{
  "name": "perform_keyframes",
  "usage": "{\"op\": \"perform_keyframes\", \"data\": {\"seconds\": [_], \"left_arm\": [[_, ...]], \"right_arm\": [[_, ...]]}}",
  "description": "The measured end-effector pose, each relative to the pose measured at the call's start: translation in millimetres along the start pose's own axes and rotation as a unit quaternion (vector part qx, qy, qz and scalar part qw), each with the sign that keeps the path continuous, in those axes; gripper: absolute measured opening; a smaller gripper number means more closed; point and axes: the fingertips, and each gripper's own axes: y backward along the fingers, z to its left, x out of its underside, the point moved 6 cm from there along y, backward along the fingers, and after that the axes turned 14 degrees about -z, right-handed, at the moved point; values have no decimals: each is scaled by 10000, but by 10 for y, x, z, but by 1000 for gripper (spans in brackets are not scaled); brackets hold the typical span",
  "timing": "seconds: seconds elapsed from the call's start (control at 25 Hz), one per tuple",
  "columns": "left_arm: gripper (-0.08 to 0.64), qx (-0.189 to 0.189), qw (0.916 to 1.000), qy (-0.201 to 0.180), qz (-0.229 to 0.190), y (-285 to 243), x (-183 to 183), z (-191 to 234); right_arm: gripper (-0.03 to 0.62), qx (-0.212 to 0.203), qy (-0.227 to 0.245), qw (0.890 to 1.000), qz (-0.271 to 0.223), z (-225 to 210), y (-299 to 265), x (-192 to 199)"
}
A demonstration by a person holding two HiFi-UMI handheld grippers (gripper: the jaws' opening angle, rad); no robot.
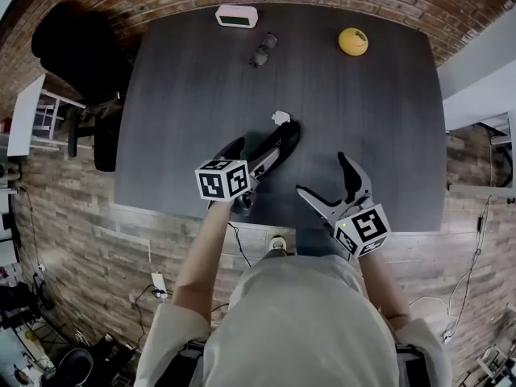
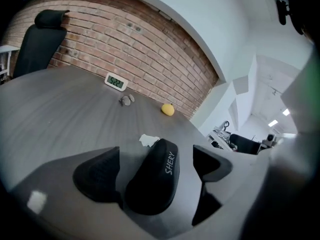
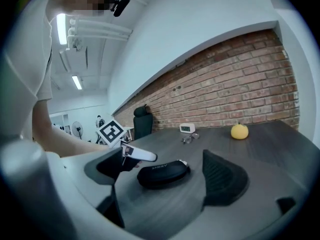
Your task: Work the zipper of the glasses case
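Black glasses case [image 1: 278, 143], closed, flat near the middle of the dark desk [image 1: 387, 119], a white scrap [image 1: 280, 118] at its far end. Left claw [image 2: 157, 159] spread wide on either side of the case, not clamped. Right claw [image 1: 328, 182] likewise apart and empty, just right of the case, near the desk's front edge. Far back: clock [image 1: 236, 16], glasses [image 1: 263, 49], yellow fruit [image 1: 352, 41].
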Motion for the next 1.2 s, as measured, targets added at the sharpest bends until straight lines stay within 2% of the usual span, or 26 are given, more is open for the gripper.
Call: {"op": "perform_keyframes", "data": {"seconds": [0.24, 0.44, 0.64, 0.8, 0.92, 1.04, 1.12, 1.2], "left_arm": [[460, 67, 9980, -103, 623, -338, 100, 151], [460, 329, 9936, -86, 1075, -481, 232, 95], [460, 517, 9832, -653, 1623, -551, 471, -85], [457, 490, 9784, -984, 1751, -567, 513, -162], [457, 577, 9839, -767, 1510, -532, 409, -194], [457, 565, 9910, -226, 1192, -493, 245, -135], [456, 511, 9926, 101, 1095, -471, 180, -57], [456, 409, 9925, 193, 1134, -457, 173, 28]], "right_arm": [[471, -50, -126, 9999, 101, -173, -106, 35], [471, -100, -165, 9997, 148, -279, -155, 55], [471, -89, -224, 9996, 179, -322, -161, 94], [471, -96, -222, 9995, 180, -334, -153, 88], [471, -86, -223, 9996, 170, -324, -123, 91], [471, -76, -225, 9996, 172, -303, -93, 94], [471, -73, -231, 9995, 178, -278, -80, 106], [471, -80, -235, 9995, 181, -255, -73, 117]]}}
